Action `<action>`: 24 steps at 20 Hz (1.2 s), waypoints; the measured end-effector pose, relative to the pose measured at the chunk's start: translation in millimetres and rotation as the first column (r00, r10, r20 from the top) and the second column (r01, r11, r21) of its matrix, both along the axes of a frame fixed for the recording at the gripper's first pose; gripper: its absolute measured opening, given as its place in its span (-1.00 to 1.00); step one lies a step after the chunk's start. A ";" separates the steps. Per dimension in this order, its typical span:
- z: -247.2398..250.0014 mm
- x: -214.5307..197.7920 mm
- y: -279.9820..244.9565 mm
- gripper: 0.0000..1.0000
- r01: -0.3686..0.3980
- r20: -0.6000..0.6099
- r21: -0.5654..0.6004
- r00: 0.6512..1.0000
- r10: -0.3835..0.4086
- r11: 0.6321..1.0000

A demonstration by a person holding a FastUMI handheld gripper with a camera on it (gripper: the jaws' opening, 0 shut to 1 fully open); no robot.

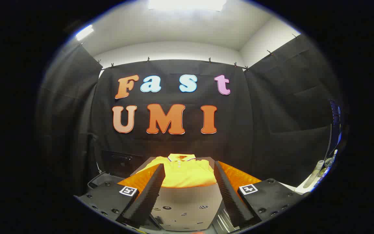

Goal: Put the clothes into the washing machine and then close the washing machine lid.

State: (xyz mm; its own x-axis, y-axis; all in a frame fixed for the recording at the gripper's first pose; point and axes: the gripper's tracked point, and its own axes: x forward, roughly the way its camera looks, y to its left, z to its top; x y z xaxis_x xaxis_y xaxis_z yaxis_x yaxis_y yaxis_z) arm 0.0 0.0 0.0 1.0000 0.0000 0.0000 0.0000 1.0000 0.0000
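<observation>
One gripper, fingers spread wide, nothing between them, not touching anything. One yellow polo shirt, folded, lies on the grey top of the washing machine just ahead of and between the fingers. Shirt's outer edges hidden behind both fingers; its front hem hangs at the lid edge. Machine mostly cut off: only the flat top and a few small panel marks show, too small to read. Can't tell whether the lid is open or shut.
</observation>
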 end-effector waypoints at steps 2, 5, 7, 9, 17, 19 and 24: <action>-5.1 5.3 2.0 0.96 -0.004 -0.025 -0.011 1.000 0.003 1.000; -0.7 8.7 15.4 0.96 -0.047 -0.038 0.008 0.998 0.048 0.999; 2.8 10.8 13.1 0.96 -0.037 -0.040 -0.020 0.999 0.037 0.999; 4.1 15.2 17.9 0.96 -0.044 -0.040 -0.033 0.998 0.042 0.999; 3.4 15.5 24.9 0.96 -0.058 -0.041 -0.012 0.997 0.057 0.998; 3.4 13.1 22.7 0.96 -0.056 -0.037 -0.001 0.998 0.056 0.998; 4.3 5.5 10.5 0.96 -0.030 -0.032 0.017 0.999 0.031 0.999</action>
State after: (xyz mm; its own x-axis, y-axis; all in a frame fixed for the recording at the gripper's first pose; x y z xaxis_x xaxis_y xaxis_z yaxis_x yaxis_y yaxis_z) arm 5.5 10.5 4.3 0.9990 0.0309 -0.0316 -0.0304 0.9994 0.0173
